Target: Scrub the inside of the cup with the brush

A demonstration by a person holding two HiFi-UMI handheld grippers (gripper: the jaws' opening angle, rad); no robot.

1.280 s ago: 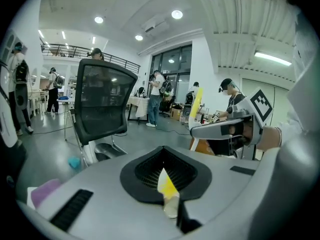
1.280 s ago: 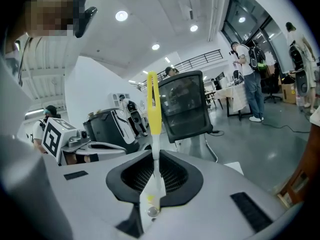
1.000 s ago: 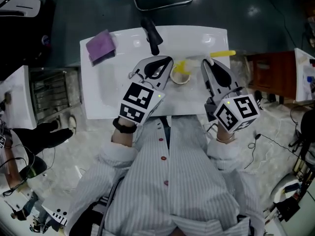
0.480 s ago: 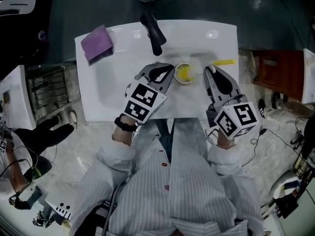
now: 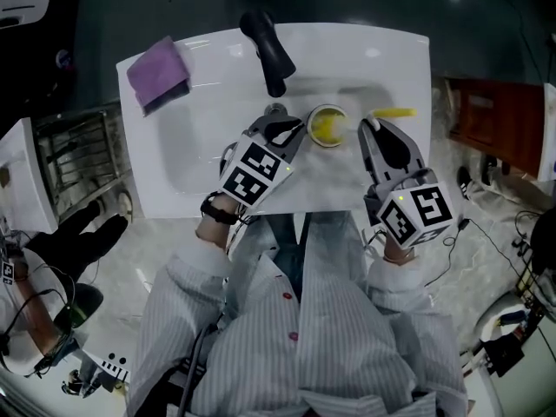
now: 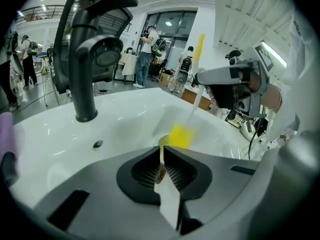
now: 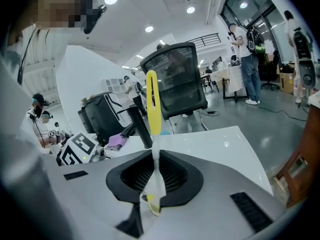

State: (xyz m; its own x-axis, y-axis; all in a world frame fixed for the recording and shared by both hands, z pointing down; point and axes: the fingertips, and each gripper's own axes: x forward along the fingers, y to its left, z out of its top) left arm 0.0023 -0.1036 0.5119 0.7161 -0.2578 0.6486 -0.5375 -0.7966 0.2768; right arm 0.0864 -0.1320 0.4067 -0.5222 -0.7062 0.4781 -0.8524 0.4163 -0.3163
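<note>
A small pale cup (image 5: 333, 115) hangs over the white sink basin (image 5: 200, 146), with the yellow brush head (image 5: 322, 129) inside it. My left gripper (image 5: 295, 132) is shut on the cup's thin rim (image 6: 161, 151), which shows edge-on between its jaws. My right gripper (image 5: 372, 125) is shut on the brush's clear handle (image 7: 153, 134); the handle's yellow end (image 5: 395, 113) sticks out to the right. From the left gripper view, the brush head (image 6: 180, 135) sits just past the rim and the right gripper (image 6: 222, 80) is beyond it.
A black faucet (image 5: 268, 49) stands at the back of the sink, close behind the cup. A purple sponge (image 5: 156, 72) lies on the sink's back left corner. A metal rack (image 5: 74, 168) is left of the sink, and a wooden cabinet (image 5: 495, 120) is to its right.
Both grippers have sunk lower into the basin, carrying the cup and brush with them. The brush head stays inside the cup.
</note>
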